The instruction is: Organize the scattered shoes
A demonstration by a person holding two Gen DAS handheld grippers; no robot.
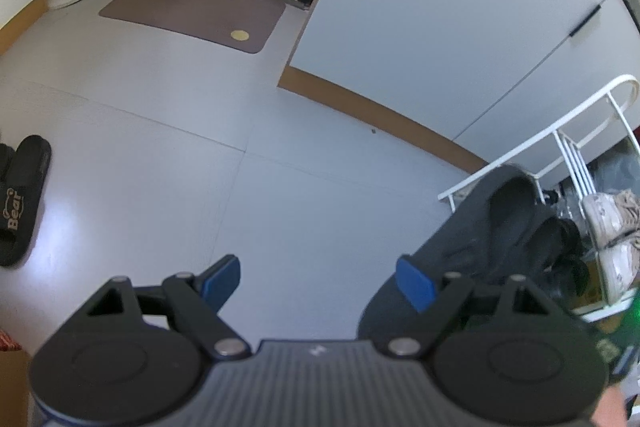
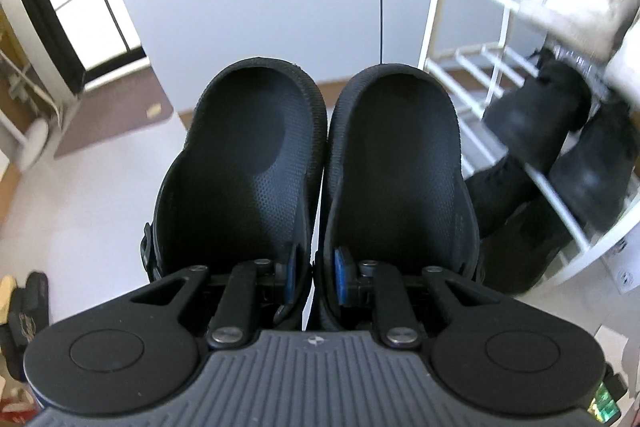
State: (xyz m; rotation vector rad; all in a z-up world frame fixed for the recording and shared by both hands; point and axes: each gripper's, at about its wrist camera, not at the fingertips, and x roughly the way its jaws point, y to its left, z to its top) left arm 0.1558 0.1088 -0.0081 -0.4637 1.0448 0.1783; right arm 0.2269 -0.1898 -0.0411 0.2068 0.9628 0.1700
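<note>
Here the right claw (image 2: 316,275) pinches two clogs (image 2: 256,163); left claw (image 1: 318,281) gapes; rack (image 2: 472,83) holds seemingly boots (image 2: 536,115).

Both the left gripper (image 1: 318,281) and the right gripper (image 2: 316,277) share one build: a ribbed grey body with a small white mark, two round black discs, black linkage arms with silver rivets, triangular cut-outs, and blue pads (image 1: 416,287) on the fingertips.
</note>
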